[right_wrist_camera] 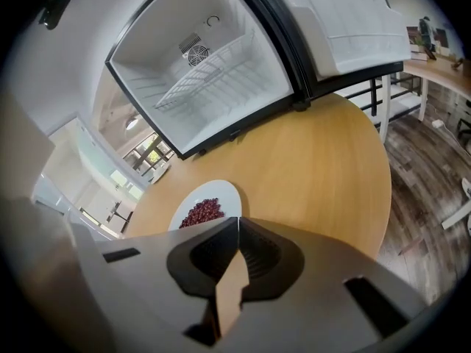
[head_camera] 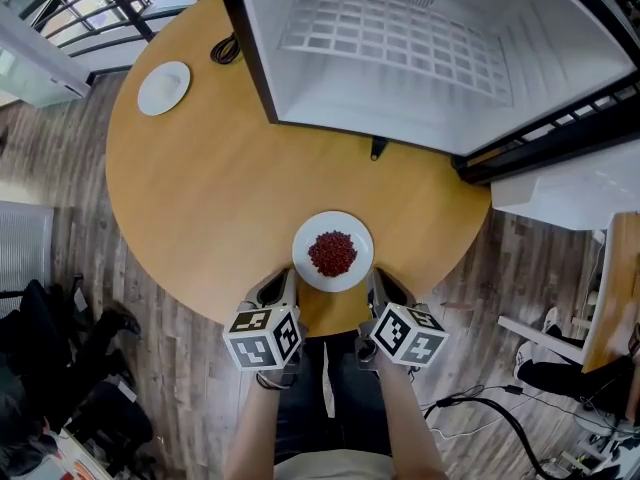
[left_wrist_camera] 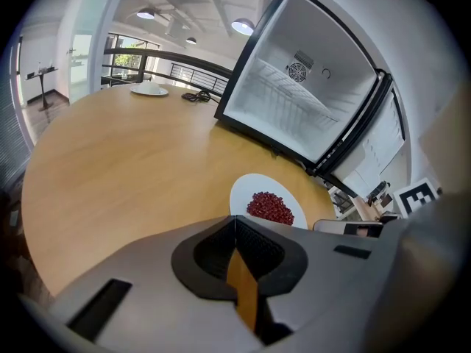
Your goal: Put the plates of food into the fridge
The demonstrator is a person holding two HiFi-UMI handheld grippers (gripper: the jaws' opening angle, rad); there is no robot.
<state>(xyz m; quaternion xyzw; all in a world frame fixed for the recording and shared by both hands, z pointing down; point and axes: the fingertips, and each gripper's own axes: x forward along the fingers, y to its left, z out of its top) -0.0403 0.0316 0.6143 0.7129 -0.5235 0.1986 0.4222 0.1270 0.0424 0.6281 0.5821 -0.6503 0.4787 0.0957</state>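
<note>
At the near edge of the round table [head_camera: 200, 208] sits a white plate [head_camera: 304, 236] heaped with small loose red pieces [head_camera: 333, 253]. It looks stiff, smooth-glazed and breakable, and the heap would likely roll if the plate tips. The thin rim on opposite sides seems the best hold, with the plate kept level. The left gripper [head_camera: 283, 286] and right gripper [head_camera: 381, 288] flank it just beside its near rim. Each gripper's own view shows its jaws closed tip to tip, gripping nothing, with only table showing below the tips. They would need to open before taking the rim. Beyond stands the open fridge [head_camera: 560, 78] with its bare wire shelf [head_camera: 390, 38]. A second plate [head_camera: 163, 88] lies far left, its contents unclear.
</note>
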